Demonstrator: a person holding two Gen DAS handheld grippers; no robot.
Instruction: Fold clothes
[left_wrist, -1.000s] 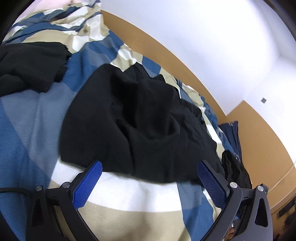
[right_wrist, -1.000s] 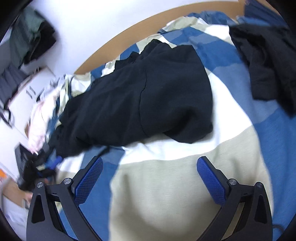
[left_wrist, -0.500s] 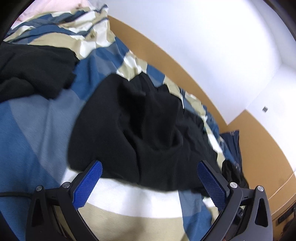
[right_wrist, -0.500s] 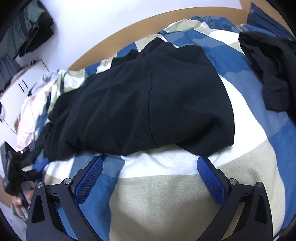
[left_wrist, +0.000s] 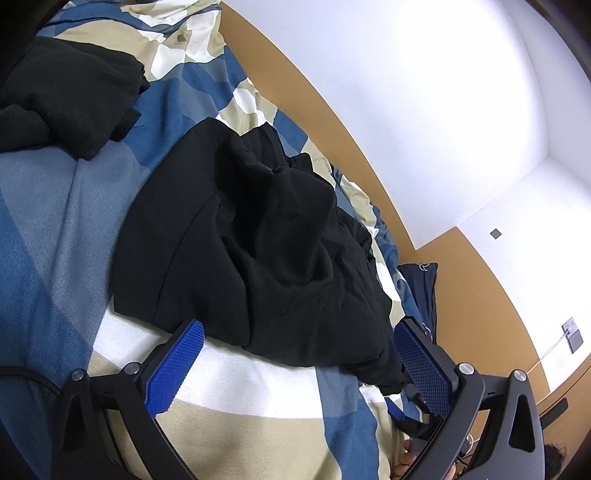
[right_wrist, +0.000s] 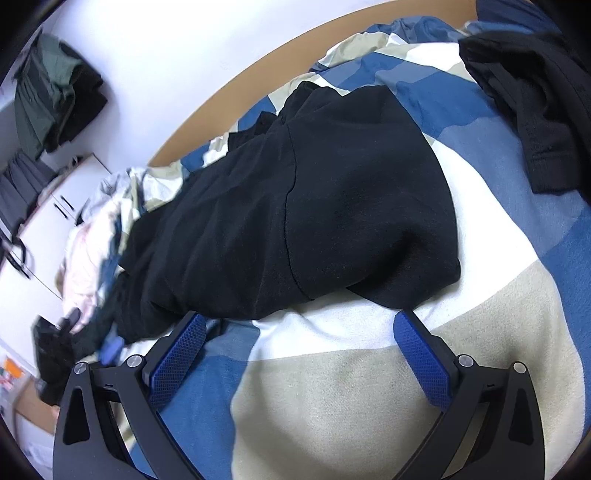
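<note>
1. Garment first: the black garment (right_wrist: 314, 206) lies crumpled on the patterned bedspread (right_wrist: 351, 387), its near hem running across both of my views.
2. Compared with 1 second ago, that hem now reaches up to my fingertips in both wrist views; before, a strip of bare bedspread lay between. I have closed in on it from 2 sides.
3. My right gripper (right_wrist: 299, 332) is spread wide and holds nothing, its blue pads (right_wrist: 177, 354) at the hem edge, whether touching I cannot tell.
4. My left gripper (left_wrist: 295, 339) is likewise wide and empty, with the fabric's edge lying between its fingers.
5. I judge this means the approach is nearly over and the pinch comes next; no fold is made yet, so the task is at its start.
6. Further out, a 2nd dark garment (left_wrist: 62, 99) sits heaped well apart, and an orange-brown headboard (left_wrist: 332, 122) runs below the white wall.
</note>
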